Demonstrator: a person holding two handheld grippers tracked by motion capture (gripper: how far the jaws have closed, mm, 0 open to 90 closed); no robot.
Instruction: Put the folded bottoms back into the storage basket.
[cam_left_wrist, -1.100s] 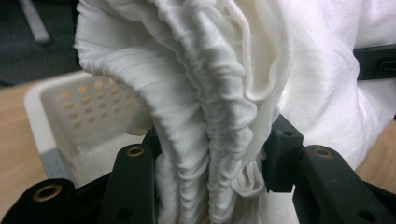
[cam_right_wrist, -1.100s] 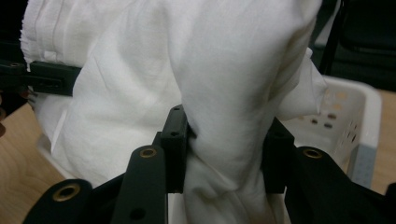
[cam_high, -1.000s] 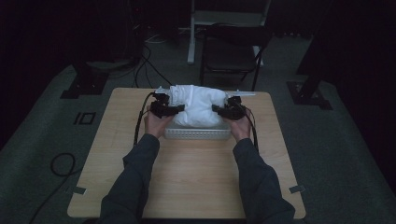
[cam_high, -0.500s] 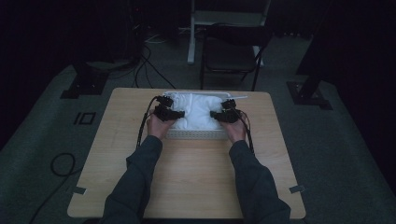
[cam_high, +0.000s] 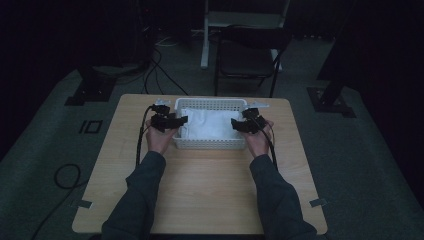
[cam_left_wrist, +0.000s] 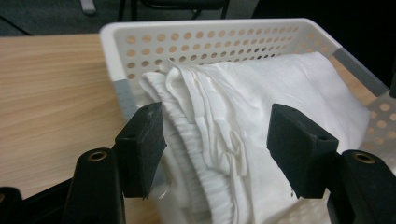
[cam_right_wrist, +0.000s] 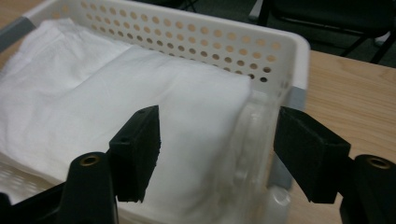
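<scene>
A folded white cloth (cam_high: 207, 124) (cam_left_wrist: 261, 84) (cam_right_wrist: 116, 84) lies inside a white perforated basket (cam_high: 210, 102) (cam_left_wrist: 210, 44) (cam_right_wrist: 233, 39) at the far middle of the wooden table. My left gripper (cam_high: 181, 120) (cam_left_wrist: 217, 149) sits at the basket's left end. Its jaws have just been opening and stand apart over the cloth's folded edge without pressing it. At the basket's right end is my right gripper (cam_high: 235, 124) (cam_right_wrist: 217, 154). Its jaws have also just been opening and straddle the cloth's corner and the basket wall without squeezing either.
The table (cam_high: 210, 190) stretches bare toward the person, whose sleeved forearms reach in from the bottom. A black chair (cam_high: 247, 55) stands behind the table. Cables (cam_high: 65, 175) and stand bases (cam_high: 87, 92) lie on the dark floor.
The cloth, held bunched above the basket before, has sunk flat into it. Both grippers have let go of it and drawn outward to the basket's ends.
</scene>
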